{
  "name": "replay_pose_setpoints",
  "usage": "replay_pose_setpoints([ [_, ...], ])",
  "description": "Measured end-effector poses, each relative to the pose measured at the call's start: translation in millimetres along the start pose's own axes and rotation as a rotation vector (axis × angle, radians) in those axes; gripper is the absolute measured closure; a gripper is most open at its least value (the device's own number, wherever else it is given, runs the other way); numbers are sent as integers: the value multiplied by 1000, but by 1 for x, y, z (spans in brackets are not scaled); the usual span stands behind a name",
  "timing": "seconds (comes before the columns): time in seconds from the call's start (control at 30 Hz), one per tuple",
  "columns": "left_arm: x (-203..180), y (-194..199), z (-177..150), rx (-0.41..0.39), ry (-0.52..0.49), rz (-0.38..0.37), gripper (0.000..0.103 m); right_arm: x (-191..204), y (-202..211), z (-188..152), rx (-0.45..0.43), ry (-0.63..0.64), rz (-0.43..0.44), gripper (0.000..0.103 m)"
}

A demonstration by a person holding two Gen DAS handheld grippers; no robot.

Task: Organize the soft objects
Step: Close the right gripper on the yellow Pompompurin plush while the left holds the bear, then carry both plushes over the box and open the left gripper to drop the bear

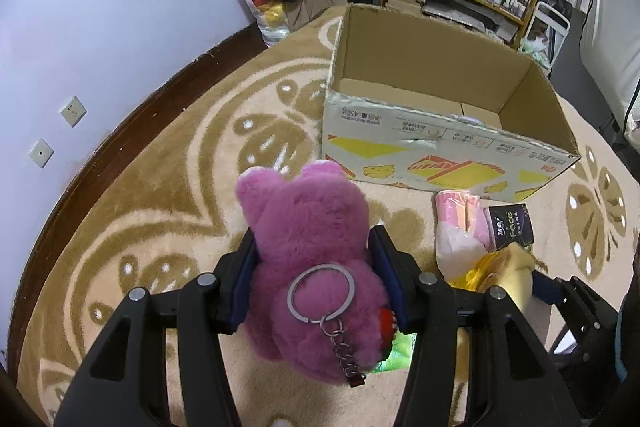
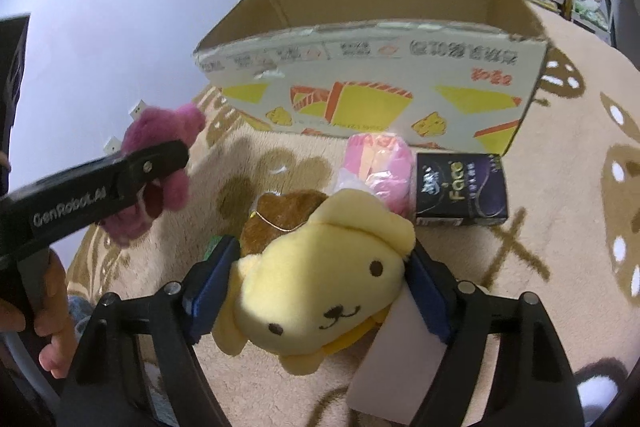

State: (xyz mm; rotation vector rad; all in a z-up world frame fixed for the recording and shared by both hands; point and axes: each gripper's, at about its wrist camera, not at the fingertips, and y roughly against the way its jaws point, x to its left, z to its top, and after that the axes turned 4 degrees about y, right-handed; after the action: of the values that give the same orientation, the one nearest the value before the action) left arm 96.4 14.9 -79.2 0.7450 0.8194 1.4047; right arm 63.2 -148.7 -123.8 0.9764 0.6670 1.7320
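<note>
My left gripper point(image 1: 314, 235) is shut on a pink plush bear point(image 1: 304, 203), its blue pads pressing both flanks. A metal keyring point(image 1: 322, 293) and chain hang from the bear. In the right wrist view the same bear point(image 2: 168, 123) is held up at the left, above the rug, in the left gripper's fingers point(image 2: 160, 163). My right gripper point(image 2: 324, 247) is shut on a yellow plush dog point(image 2: 320, 283), with a pad against each side of its head. Behind the dog lies a brown plush piece point(image 2: 280, 215). The dog point(image 1: 516, 275) also shows at the lower right of the left wrist view.
An open cardboard box point(image 1: 440, 147) point(image 2: 360, 67) stands on the patterned rug just beyond both toys. In front of it lie a pink packet point(image 2: 384, 163) and a black "Face" tissue pack point(image 2: 460, 191). A pale card point(image 2: 396, 355) lies under the dog. Wall at left, shelves behind.
</note>
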Motion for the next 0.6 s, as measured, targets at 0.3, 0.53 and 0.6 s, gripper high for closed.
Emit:
replay_pose_setpoints([
  [0.3,1,19,-6,-59,-3,-9,50,-9,22,6,-96,-22,-11,21],
  [0.53,0,31,-11,-87,-8,-7,50,-15,40,8,-141,-27,-30,22],
  [0.6,1,35,-12,-99,-2,-11,50,-15,44,8,-150,-32,-34,22],
])
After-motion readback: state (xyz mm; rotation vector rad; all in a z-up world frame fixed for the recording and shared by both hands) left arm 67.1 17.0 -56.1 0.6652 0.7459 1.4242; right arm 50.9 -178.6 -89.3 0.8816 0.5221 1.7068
